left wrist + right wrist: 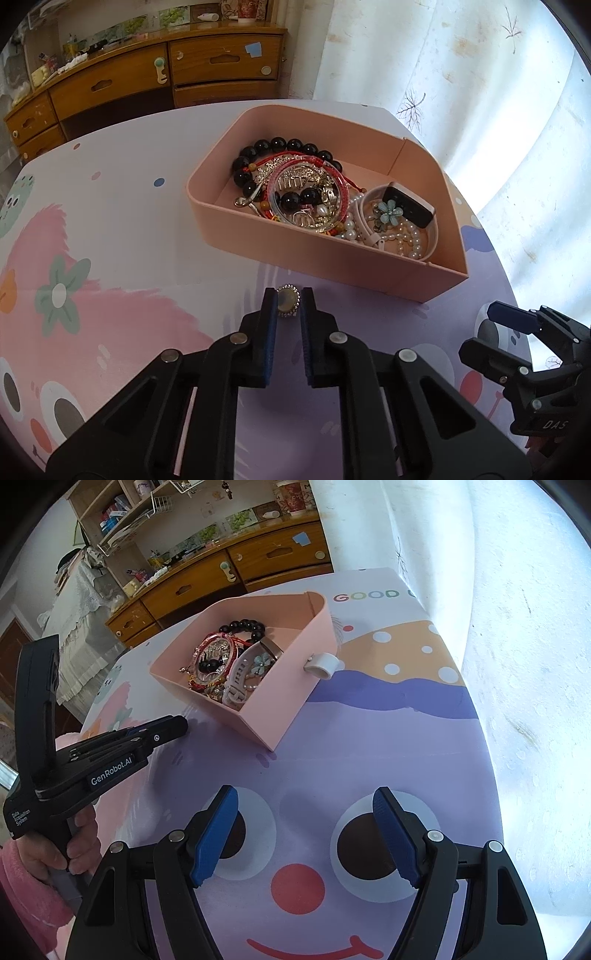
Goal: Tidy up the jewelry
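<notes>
My left gripper is shut on a ring with a pale oval stone, held just in front of the pink box. The box holds a black bead bracelet, red bangles, pearl strands, a flower brooch and a white watch. My right gripper is open and empty above the table, near the box's right front corner. In the right wrist view the left gripper shows from the side, its tips near the box; the ring is hidden there.
The table has a cartoon cloth. A white handle sticks out of the box's side. A wooden dresser stands behind the table. A white curtain hangs to the right.
</notes>
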Motion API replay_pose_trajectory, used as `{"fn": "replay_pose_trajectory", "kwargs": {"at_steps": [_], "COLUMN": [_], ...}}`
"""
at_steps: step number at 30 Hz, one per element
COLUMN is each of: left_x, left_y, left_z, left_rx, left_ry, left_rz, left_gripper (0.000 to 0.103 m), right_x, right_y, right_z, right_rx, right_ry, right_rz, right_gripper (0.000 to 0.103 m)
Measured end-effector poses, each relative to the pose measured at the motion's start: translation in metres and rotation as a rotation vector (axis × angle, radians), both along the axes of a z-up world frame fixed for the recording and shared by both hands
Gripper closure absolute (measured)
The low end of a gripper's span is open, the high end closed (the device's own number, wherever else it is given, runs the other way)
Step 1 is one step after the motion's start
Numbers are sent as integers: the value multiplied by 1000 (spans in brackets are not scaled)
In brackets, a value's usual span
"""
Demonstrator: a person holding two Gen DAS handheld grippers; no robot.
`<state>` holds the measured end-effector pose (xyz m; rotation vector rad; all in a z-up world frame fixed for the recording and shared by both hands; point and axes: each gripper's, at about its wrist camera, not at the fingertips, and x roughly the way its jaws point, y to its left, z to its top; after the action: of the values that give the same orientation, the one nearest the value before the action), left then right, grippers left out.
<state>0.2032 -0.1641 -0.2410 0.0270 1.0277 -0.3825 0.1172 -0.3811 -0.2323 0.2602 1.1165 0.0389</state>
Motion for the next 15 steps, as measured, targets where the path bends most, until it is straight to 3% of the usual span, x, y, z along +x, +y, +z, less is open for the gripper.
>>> {"fn": "replay_pose_trajectory", "kwargs": {"at_steps": [6, 15], "left_x": [2, 0], "left_y": [15, 25], "left_z": [7, 7], "left_rx": [-31, -97], "left_ry": [7, 24], "left_rz": [46, 79], "left_gripper": [103, 103], "right_x": [-2, -6], "right_y": [0, 0], "right_z": [2, 9], "right_rx": [-2, -12], "right_ry": [-7, -22], "right_rz": [-4, -3], "right_gripper": [27, 26]}}
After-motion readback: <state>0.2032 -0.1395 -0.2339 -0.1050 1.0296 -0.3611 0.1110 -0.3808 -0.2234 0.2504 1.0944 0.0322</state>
